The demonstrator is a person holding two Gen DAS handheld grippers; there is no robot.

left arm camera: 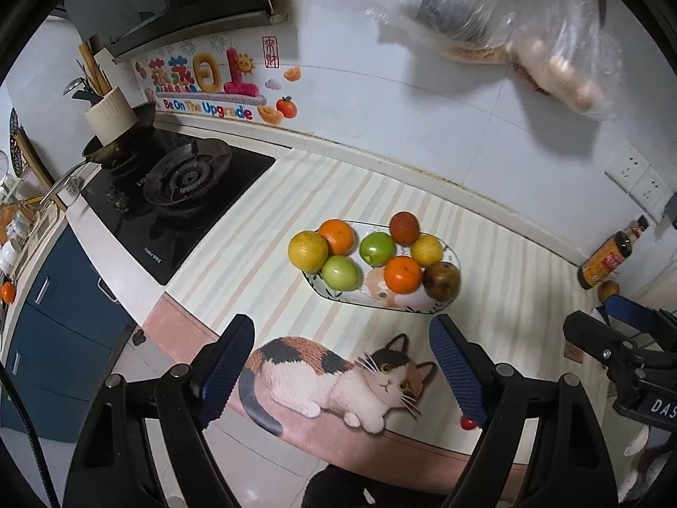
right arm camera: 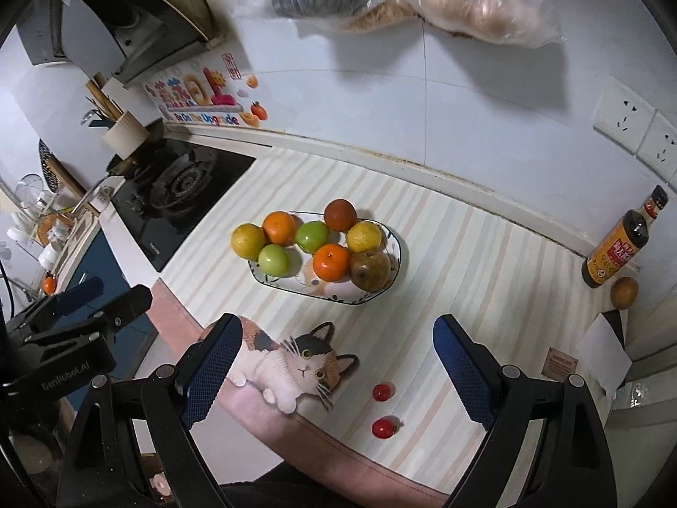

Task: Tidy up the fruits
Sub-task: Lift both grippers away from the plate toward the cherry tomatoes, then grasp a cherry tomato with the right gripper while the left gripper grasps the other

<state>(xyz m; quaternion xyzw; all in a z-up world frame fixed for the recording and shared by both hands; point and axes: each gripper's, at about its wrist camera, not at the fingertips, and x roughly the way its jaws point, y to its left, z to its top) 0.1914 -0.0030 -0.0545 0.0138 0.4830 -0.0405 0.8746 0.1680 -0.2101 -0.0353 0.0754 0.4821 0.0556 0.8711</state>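
Read from the left of the counter, a gas hob (right arm camera: 177, 194) is seen first, then the striped mat (right arm camera: 444, 254) with its printed cat, and on that mat the oval plate (right arm camera: 393, 271) that carries the fruit. The plate's long axis is laid roughly left to right across both views, slightly tilted, with eight fruits packed on it: a yellow citrus (right arm camera: 248, 240) overhanging the left end, two oranges, two green fruits, a second yellow one, a reddish-brown fruit at the back and a brown-green one (right arm camera: 370, 270) at the right end. Two small red tomatoes (right arm camera: 383, 391) are left loose on the mat, near its front edge and to the right of the cat print, well apart from the plate; a lone brown fruit (right arm camera: 624, 293) is also seen far right, beside the sauce bottle (right arm camera: 617, 245). The left gripper (left arm camera: 345, 370) is held with its jaws spread and nothing between them, above the front edge of the mat, with the plate ahead of it. The right gripper (right arm camera: 338, 370) is likewise spread and empty. In the right wrist view the tomatoes lie between and just ahead of its fingers, so the right hand is judged the nearer one for them, while the plate lies farther ahead and slightly left.
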